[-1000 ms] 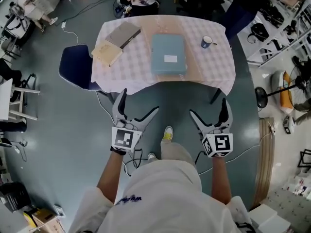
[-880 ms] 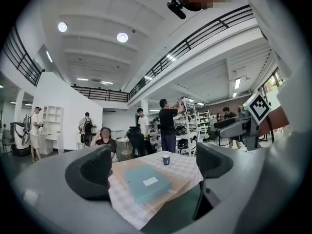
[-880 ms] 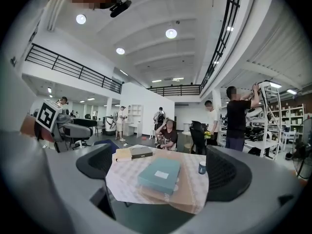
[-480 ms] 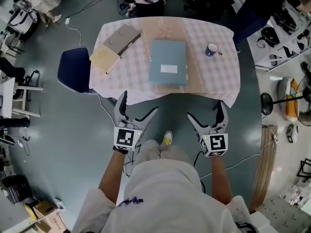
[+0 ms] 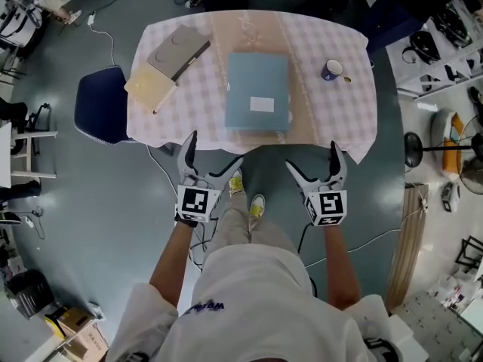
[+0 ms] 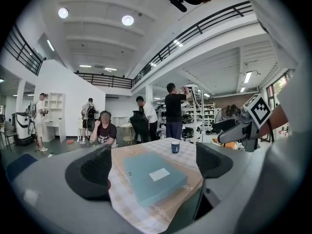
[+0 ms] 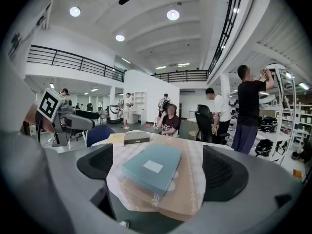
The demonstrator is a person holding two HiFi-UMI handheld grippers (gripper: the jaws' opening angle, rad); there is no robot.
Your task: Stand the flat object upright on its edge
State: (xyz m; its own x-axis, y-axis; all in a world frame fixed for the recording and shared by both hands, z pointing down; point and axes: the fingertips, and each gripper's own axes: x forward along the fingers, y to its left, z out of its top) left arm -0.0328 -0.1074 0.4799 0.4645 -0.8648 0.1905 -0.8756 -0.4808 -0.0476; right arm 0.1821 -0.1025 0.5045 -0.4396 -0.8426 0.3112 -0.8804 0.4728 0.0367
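Note:
A flat light-blue box [image 5: 257,92] with a small white label lies on the table [image 5: 317,119], on a tan runner. It shows too in the left gripper view as the blue box [image 6: 153,177] and in the right gripper view as the blue box [image 7: 153,166]. My left gripper [image 5: 210,155] hangs open short of the table's near edge, left of the box. At the same edge, to the right, my right gripper [image 5: 312,156] is open as well. Nothing sits between either pair of jaws.
A grey book [image 5: 176,50] and a tan book [image 5: 151,87] lie at the table's left. A blue mug [image 5: 331,69] stands at the right. A dark blue chair [image 5: 98,104] is beside the table's left side. Several people [image 7: 170,119] are behind the table.
Both grippers and the person have come closer to the table; the jaw tips now reach its near edge. Both stay open and empty.

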